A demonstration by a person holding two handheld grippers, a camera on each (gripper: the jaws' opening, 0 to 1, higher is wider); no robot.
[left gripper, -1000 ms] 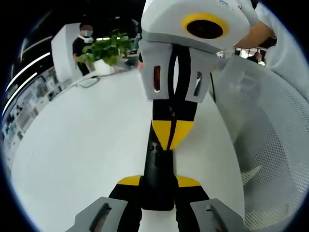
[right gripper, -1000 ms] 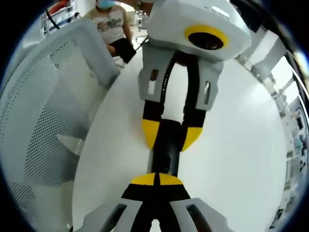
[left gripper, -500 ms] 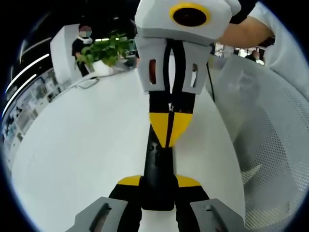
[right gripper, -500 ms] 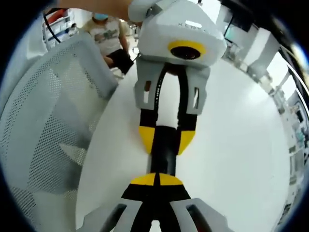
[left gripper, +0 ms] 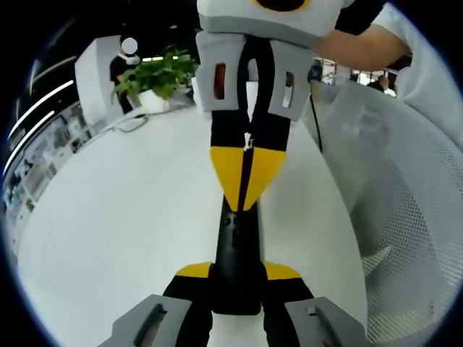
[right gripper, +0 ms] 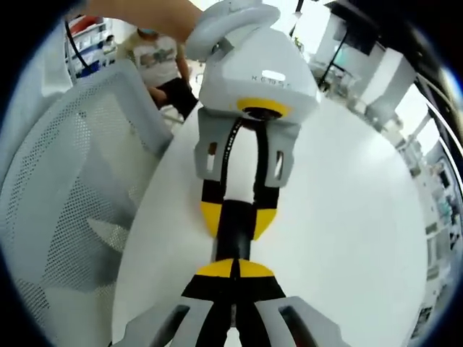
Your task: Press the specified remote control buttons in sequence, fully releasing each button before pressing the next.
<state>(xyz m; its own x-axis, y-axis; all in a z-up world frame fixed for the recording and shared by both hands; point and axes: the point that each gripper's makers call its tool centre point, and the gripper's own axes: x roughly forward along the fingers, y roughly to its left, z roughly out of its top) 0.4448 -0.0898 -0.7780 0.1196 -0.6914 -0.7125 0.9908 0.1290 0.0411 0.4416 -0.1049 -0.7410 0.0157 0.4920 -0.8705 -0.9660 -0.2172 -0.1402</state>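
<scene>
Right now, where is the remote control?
In the left gripper view the black remote control is clamped at bottom centre by the left gripper, over the white table, and the right gripper, jaws shut, touches its far end.

My closed right gripper (left gripper: 244, 177) covers the far end of the remote control (left gripper: 237, 256), its buttons too dark to read, my left gripper (right gripper: 233, 217) hiding its sides and the contact point unseen.

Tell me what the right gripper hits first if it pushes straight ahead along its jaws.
The black remote, which its shut tips already seem to touch. Just beyond, the left gripper clamps that remote, though the depth is hard to judge.
</scene>
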